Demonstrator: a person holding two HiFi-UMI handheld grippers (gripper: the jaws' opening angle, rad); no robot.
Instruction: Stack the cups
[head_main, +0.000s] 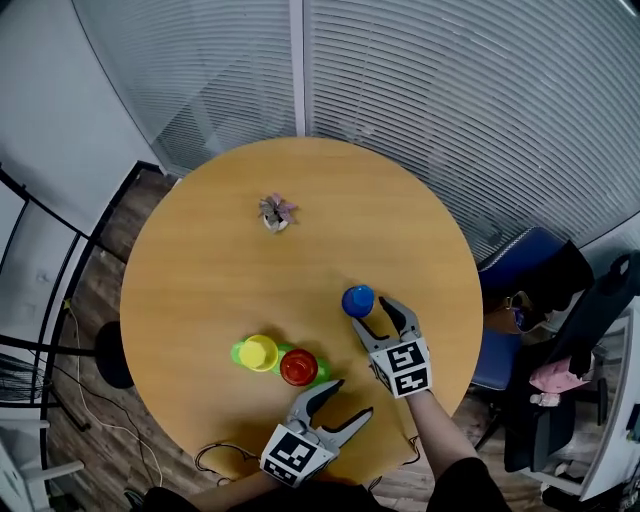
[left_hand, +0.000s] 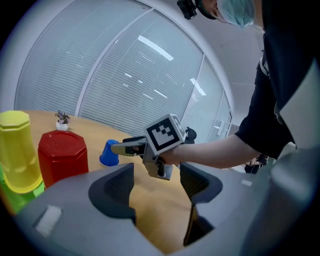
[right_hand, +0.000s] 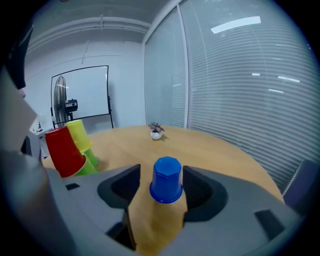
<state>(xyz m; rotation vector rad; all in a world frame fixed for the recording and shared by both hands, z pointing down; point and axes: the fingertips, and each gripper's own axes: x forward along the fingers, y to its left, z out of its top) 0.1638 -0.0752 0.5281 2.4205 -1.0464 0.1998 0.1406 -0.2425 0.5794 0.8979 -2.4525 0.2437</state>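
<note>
A blue cup (head_main: 357, 300) stands upside down on the round wooden table (head_main: 200, 270), right of centre. My right gripper (head_main: 373, 312) is open with its jaws on either side of the blue cup (right_hand: 166, 172), small gaps showing on both sides. A yellow cup (head_main: 258, 352) and a red cup (head_main: 298, 367) stand upside down, each over a green cup (head_main: 320, 373), near the front edge. My left gripper (head_main: 352, 397) hangs open and empty just in front of the red cup (left_hand: 62, 155), with the yellow cup (left_hand: 17, 150) to its left.
A small potted plant (head_main: 275, 213) sits at the far middle of the table. Glass walls with blinds (head_main: 450, 90) stand behind it. A dark office chair (head_main: 560, 340) with clutter is off the table's right edge. Cables (head_main: 90, 400) lie on the floor at the left.
</note>
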